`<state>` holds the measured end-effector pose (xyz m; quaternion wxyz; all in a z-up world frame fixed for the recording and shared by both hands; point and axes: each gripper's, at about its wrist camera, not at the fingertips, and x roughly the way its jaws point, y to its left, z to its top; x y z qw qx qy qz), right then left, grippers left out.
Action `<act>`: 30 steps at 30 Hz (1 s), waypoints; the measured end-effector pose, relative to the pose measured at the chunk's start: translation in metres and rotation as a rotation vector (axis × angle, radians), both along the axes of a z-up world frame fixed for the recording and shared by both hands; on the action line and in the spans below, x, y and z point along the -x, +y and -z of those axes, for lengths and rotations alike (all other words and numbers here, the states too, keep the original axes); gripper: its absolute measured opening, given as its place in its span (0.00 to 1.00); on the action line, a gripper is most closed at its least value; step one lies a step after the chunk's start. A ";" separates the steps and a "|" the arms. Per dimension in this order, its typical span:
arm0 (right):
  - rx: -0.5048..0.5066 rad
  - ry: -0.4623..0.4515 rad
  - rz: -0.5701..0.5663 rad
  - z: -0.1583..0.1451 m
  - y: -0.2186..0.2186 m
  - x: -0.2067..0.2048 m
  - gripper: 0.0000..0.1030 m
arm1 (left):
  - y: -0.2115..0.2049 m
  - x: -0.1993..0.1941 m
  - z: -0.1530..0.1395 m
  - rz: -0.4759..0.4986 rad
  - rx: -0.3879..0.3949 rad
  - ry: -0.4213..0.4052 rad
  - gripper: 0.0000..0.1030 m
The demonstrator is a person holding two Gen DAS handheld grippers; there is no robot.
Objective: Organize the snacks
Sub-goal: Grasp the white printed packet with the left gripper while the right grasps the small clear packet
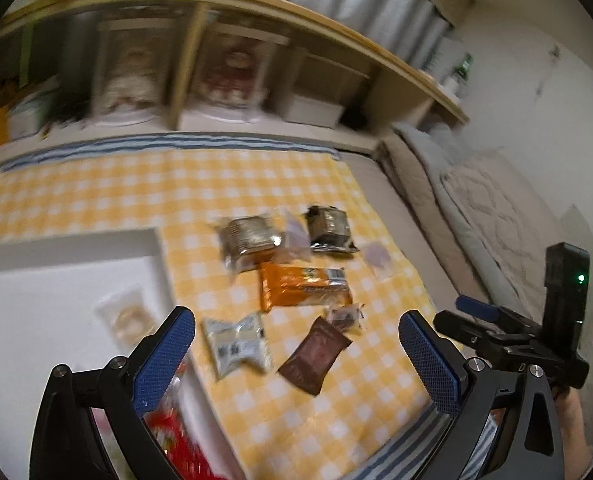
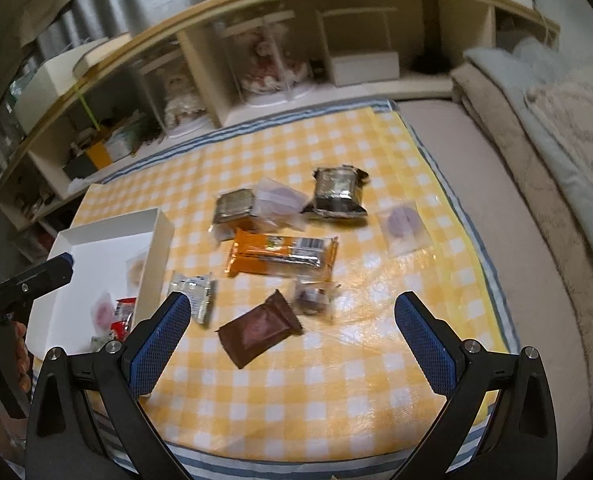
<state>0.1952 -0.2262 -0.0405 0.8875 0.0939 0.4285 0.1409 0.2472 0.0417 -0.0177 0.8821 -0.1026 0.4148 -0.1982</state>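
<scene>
Right gripper (image 2: 292, 340) spread wide and empty, hovering low over the brown wrapper (image 2: 258, 330); left gripper (image 1: 296, 356) likewise spread, holding nothing.

Brown wrapper lay flat on the yellow checked cloth (image 2: 336, 400), just ahead of the right fingers and between them, long axis running diagonally from near-left to far-right; probably the right one was the nearer, though fisheye and blur made this uncertain. Foil looked matte and creased. Beyond lay an orange bar (image 2: 282, 256), glossy and oblong. White box (image 2: 158, 256), stiff-walled, sat left, already holding a few packets.
</scene>
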 end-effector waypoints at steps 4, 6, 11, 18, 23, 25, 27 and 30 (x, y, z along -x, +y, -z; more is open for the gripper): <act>-0.051 0.060 0.019 0.018 -0.011 -0.014 1.00 | -0.017 -0.040 0.015 0.089 0.009 0.020 0.98; -0.074 0.104 0.034 0.029 -0.017 -0.023 1.00 | -0.024 -0.060 0.026 0.128 -0.017 0.037 0.98; -0.182 0.162 0.064 0.047 -0.031 -0.041 0.88 | -0.044 -0.104 0.063 0.220 -0.162 0.134 0.96; -0.197 0.236 0.026 0.076 -0.015 -0.063 0.68 | -0.072 -0.125 0.098 0.373 -0.328 0.226 0.94; -0.165 0.279 0.001 0.094 -0.001 -0.070 0.67 | -0.093 -0.120 0.118 0.480 -0.469 0.266 0.94; -0.149 0.289 0.000 0.099 0.003 -0.073 0.67 | -0.101 -0.118 0.123 0.521 -0.504 0.282 0.92; -0.142 0.298 0.000 0.103 0.006 -0.074 0.66 | -0.108 -0.114 0.128 0.555 -0.530 0.294 0.91; -0.118 0.308 0.003 0.108 0.012 -0.076 0.64 | -0.114 -0.104 0.131 0.606 -0.572 0.308 0.85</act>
